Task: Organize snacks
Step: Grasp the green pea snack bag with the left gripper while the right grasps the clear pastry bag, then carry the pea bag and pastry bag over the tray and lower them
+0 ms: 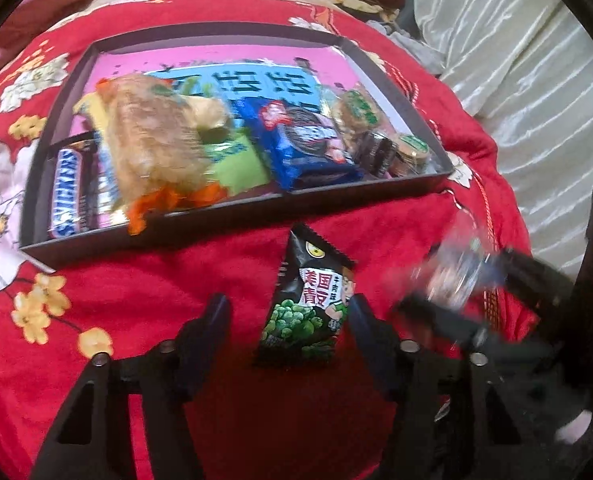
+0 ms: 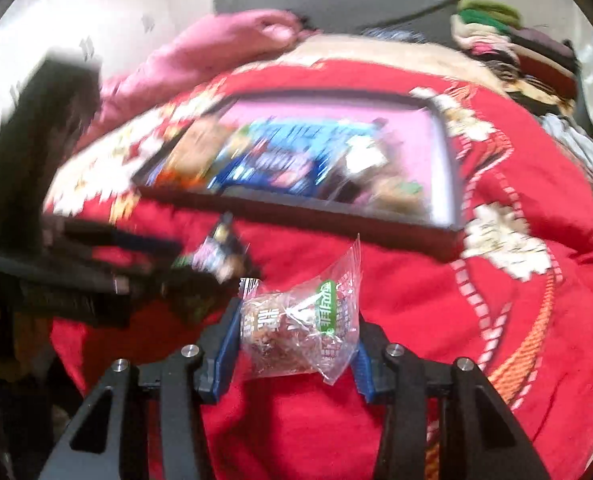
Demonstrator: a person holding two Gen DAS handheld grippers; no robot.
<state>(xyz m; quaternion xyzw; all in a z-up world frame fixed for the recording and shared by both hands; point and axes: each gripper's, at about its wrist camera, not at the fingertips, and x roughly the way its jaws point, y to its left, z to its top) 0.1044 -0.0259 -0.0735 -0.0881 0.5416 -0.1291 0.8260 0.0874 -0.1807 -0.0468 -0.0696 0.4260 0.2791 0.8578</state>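
Filling the tray (image 1: 168, 222) at upper frame are assorted snacks; a clear packet (image 2: 300, 320) is clamped by the right gripper (image 2: 296, 340), the left gripper (image 1: 292, 320) spread around a black pea packet (image 1: 308, 300).

My left gripper (image 1: 290, 320), black with dark blue finger pads, hangs low with its jaws spread wide; one finger sits just beside a black green-pea snack packet (image 1: 306, 304), which lies loose between them, not pinched. My right gripper (image 2: 296, 324), black with bright blue ribbed pads, has both fingers pressed against a clear plastic-wrapped brown snack (image 2: 296, 324), holding it. In the left view the right gripper shows motion-blurred at the right.
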